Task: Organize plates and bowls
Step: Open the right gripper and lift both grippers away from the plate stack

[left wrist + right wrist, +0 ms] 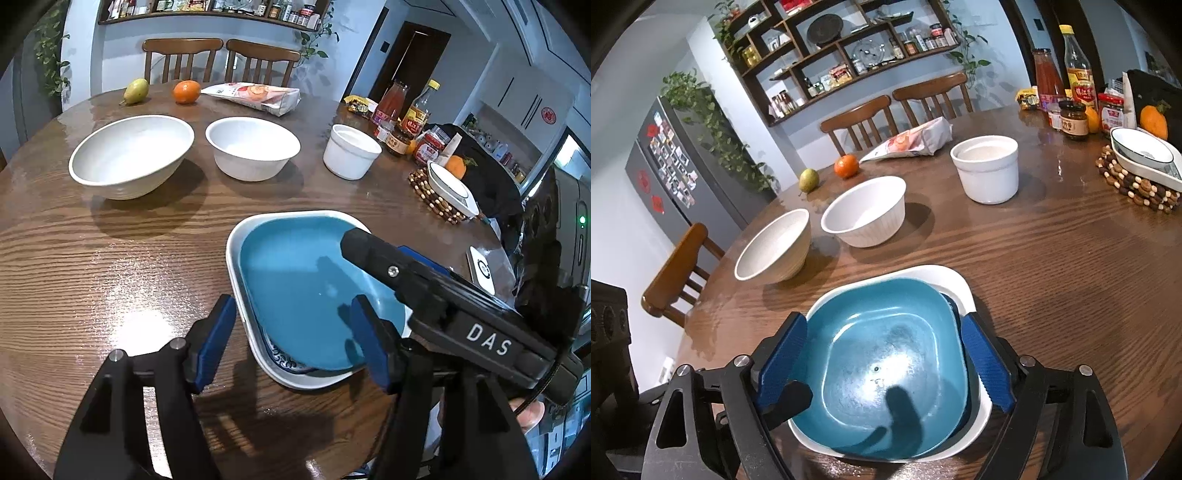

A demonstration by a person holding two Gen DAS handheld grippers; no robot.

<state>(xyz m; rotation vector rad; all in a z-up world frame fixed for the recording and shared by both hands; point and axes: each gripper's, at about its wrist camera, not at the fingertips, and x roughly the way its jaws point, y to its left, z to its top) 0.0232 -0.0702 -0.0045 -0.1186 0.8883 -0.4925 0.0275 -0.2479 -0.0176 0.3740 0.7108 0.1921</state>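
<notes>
your right gripper (882, 365) hangs right over the blue plate (886, 369), jaws spread wide with one pad off each side of its rim and nothing pinched. your left gripper (291, 343) is spread too, straddling the near-left corner of the stack: its left pad sits over bare tabletop (110, 258), its right pad over the blue plate. that plate tops a patterned plate (284, 360), and both rest in a white square dish (236, 266) just ahead of you.

the stack looks settled, so the bowls are likely next. they lie forward and to the left, in a row running left to right: large white bowl (131, 155), ribbed white bowl (253, 147), white straight-sided cup (351, 151). your left gripper seems nearer the large bowl; the right is nearer the cup.
</notes>
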